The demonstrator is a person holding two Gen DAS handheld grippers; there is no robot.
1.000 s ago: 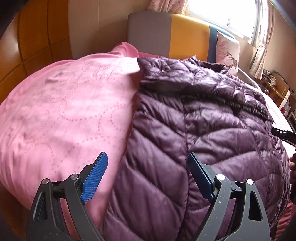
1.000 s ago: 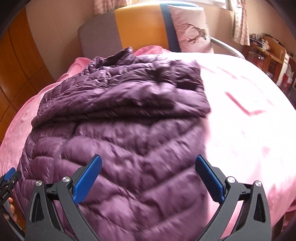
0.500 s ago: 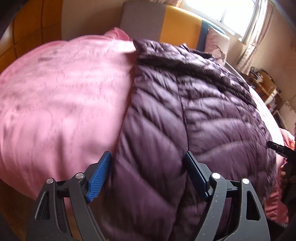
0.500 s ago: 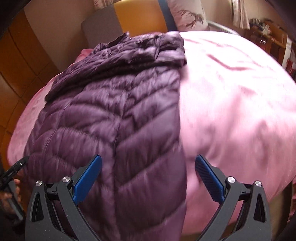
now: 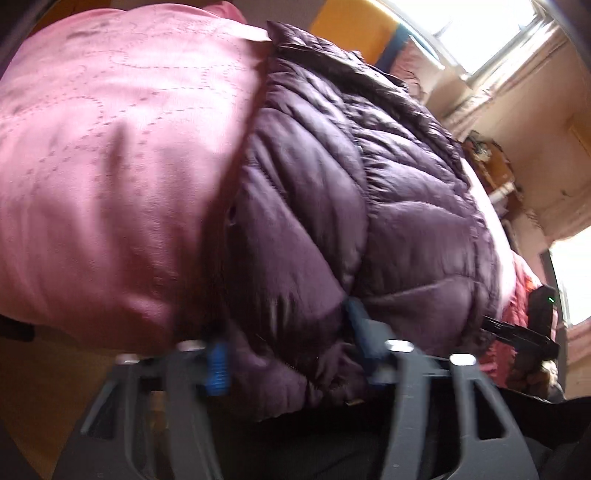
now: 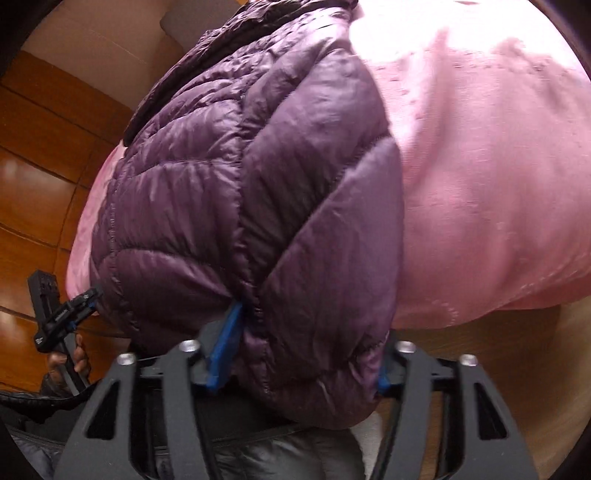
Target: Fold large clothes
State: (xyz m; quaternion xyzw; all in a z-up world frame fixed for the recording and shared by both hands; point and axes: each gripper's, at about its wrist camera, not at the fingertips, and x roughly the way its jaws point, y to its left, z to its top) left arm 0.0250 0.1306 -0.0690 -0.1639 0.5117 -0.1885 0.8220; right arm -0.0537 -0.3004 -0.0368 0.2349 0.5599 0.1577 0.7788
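A purple quilted puffer jacket (image 5: 332,192) lies lengthwise on a pink bedcover (image 5: 110,155), its hem hanging over the near edge of the bed. My left gripper (image 5: 288,350) is closing on the hem's left part, with bunched fabric pressed between its blue pads (image 5: 218,365). My right gripper (image 6: 303,362) is closing on the hem's right part of the jacket (image 6: 229,166), and the padding bulges between its pads (image 6: 225,339). Each view shows the other gripper at the jacket's far side, with a hand (image 6: 74,362) holding the left one.
An orange and grey headboard (image 5: 343,29) and a bright window (image 5: 487,40) stand beyond the jacket's collar. Wooden wall panels (image 6: 37,177) run along the bed's left side. A cluttered shelf (image 5: 491,162) is at the right. Pale floor (image 6: 517,354) shows below the bed's edge.
Both grippers dropped toward the near edge of the bed and tilted downward. Their jaws went from wide open over the jacket to narrowed on its hem, which is now bunched.
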